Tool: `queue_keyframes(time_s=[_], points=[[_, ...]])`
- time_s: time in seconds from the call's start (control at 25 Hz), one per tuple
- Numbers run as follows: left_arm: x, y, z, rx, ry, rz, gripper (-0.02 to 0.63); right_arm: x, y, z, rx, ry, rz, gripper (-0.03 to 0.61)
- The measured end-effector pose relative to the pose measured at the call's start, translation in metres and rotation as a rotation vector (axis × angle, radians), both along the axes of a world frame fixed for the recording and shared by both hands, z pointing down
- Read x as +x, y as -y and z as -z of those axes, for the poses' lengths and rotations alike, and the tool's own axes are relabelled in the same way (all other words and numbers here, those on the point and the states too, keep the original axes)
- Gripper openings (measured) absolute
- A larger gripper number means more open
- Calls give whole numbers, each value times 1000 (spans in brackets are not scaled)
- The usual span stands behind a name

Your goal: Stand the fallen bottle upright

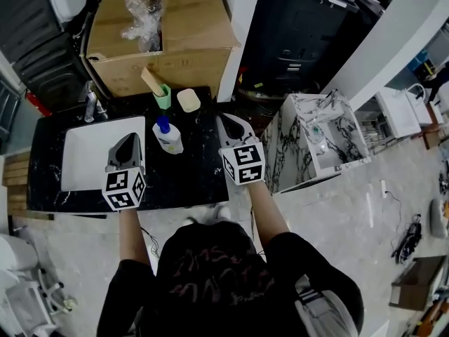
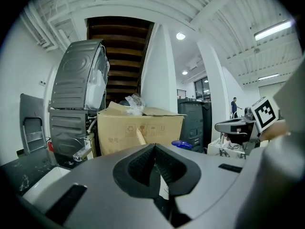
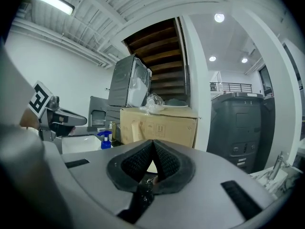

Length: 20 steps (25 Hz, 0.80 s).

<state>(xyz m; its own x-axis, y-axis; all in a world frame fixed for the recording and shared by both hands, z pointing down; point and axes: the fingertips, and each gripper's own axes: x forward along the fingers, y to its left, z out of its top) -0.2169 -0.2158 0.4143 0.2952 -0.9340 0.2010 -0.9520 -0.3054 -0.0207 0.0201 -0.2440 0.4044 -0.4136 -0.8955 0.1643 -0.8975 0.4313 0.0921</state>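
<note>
The white plastic bottle with a blue pump top (image 1: 168, 136) stands upright on the black, white-veined stone surface (image 1: 200, 170), just right of the white rectangular basin (image 1: 88, 153) set into that surface. In the right gripper view it shows far to the left, with its pump head on top.

Just beyond the bottle stands a small pale-green cup (image 1: 163, 95) with a flat, light wooden stick (image 1: 150, 79) leaning out of it toward the left. Just right of the cup sits a round cream-coloured pot (image 1: 188, 100); what it holds cannot be told. A chrome tap (image 1: 90, 104) stands at the basin's far left corner.

At the far edge of the surface is a large open brown cardboard box (image 1: 189, 55), with a crumpled bundle of clear plastic film (image 1: 144, 16) lying in its opening. To the right of the box, past a white pillar, stands a dark grey plastic bin (image 1: 302, 34).

The left claw (image 2: 153, 149) is pressed together with nothing between its ribbed pads; it is over the near right part of the basin, near and to the left of the bottle. The right claw (image 3: 153, 144) is likewise pressed together and holds nothing; it is to the right of the bottle, apart from it. Both point toward the far side, so the bottle lies between them.
</note>
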Motion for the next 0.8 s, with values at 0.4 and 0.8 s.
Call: queue_keyframes(time_s=[0.4,0.8], points=[[15,-11,3,16,12,27,15,14,-6,1,13,-6,18,14],[23,-26,-6,28,11,62,15,27,-13,-7,17,12,25,14]])
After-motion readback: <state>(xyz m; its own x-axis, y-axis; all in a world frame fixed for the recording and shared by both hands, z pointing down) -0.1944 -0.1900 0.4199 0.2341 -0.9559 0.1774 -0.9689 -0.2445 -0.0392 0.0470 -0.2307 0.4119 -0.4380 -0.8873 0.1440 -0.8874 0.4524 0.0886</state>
